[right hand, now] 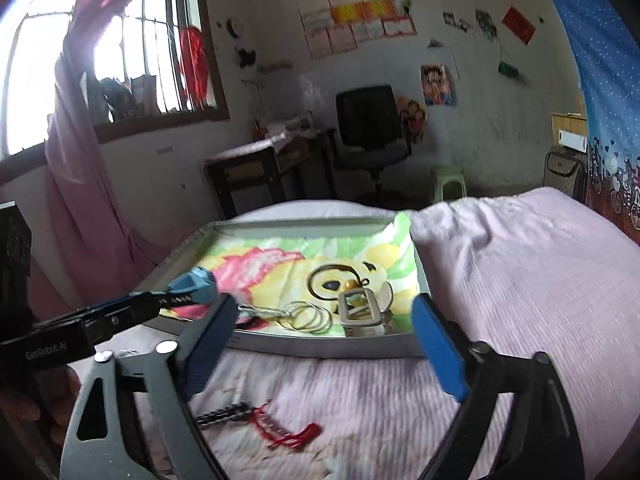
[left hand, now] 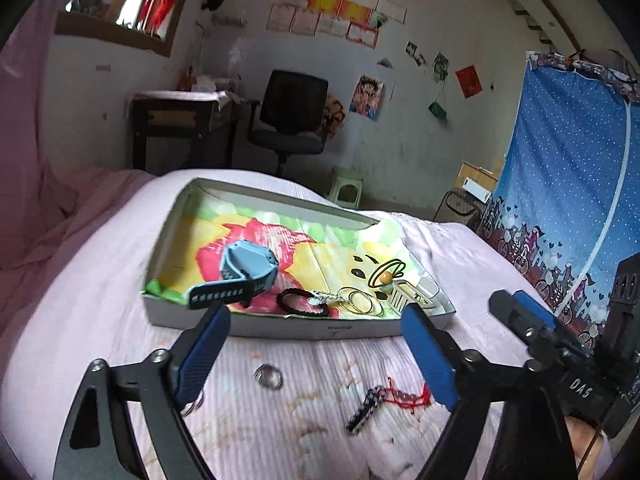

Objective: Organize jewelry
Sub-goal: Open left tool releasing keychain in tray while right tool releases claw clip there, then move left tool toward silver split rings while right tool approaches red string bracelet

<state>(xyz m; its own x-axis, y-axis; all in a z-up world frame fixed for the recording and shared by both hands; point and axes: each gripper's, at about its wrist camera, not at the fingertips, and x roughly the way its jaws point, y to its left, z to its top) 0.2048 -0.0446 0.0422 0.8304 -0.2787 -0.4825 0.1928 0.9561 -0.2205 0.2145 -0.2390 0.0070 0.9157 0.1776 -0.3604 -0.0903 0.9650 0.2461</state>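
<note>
you had both grippers' jaws wide apart and empty, and the braided cord with red string (right hand: 256, 420) lay crosswise just below your right gripper (right hand: 324, 344), nearer than your left gripper (left hand: 316, 356).

Left gripper (left hand: 316, 316) with black angular arms, blue ribbed pads, silver screws, right gripper (right hand: 322, 316) alike in grey-black, white "GenRobot.AI" lettering left of its left pad, "DAS" marking on its body in the left wrist view

Blue watch (left hand: 240, 276), red cord (right hand: 294, 432), pink ribbed bedspread (left hand: 100, 340)
</note>
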